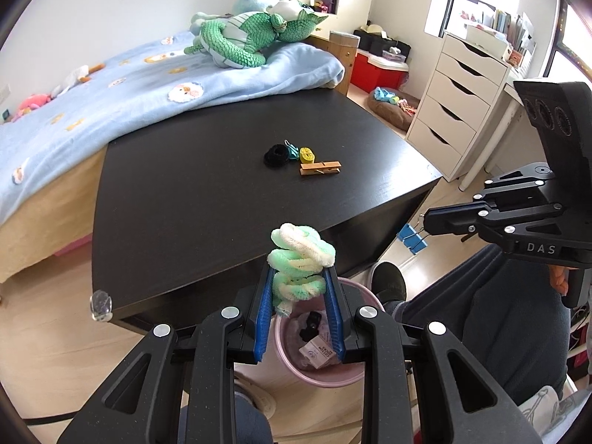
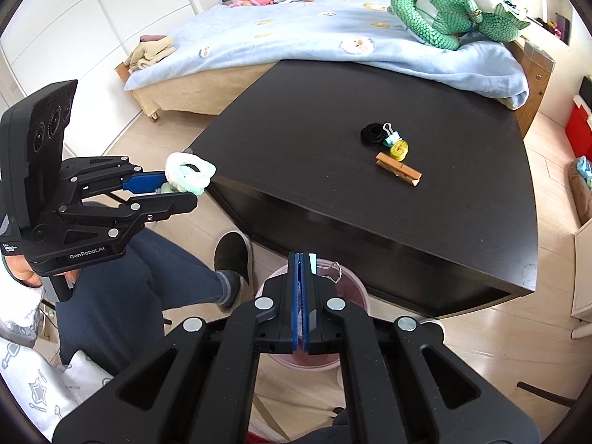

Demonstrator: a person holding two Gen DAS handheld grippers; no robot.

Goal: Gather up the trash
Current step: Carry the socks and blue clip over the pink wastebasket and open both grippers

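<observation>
My left gripper [image 1: 299,272] is shut on a fuzzy green-and-white scrunchie [image 1: 301,255], held over the pink trash bin [image 1: 325,379] on the floor by the table's near edge. The bin holds a paper tag and a small black piece. My right gripper [image 1: 425,220] is shut on the wire handle of a blue binder clip [image 1: 412,239], which hangs off the table's right side. In the right wrist view the right gripper [image 2: 301,256] sits above the bin [image 2: 357,289], the clip's wire [image 2: 335,271] beside its fingers. The left gripper [image 2: 181,187] carries the scrunchie [image 2: 190,171] at left.
On the black table [image 1: 207,199] lie a black hair tie [image 1: 275,155], a teal binder clip [image 1: 293,150], a yellow tape roll [image 1: 307,154] and a wooden clothespin [image 1: 320,167]. The person's legs and foot [image 1: 388,281] are beside the bin. A bed stands behind, white drawers at right.
</observation>
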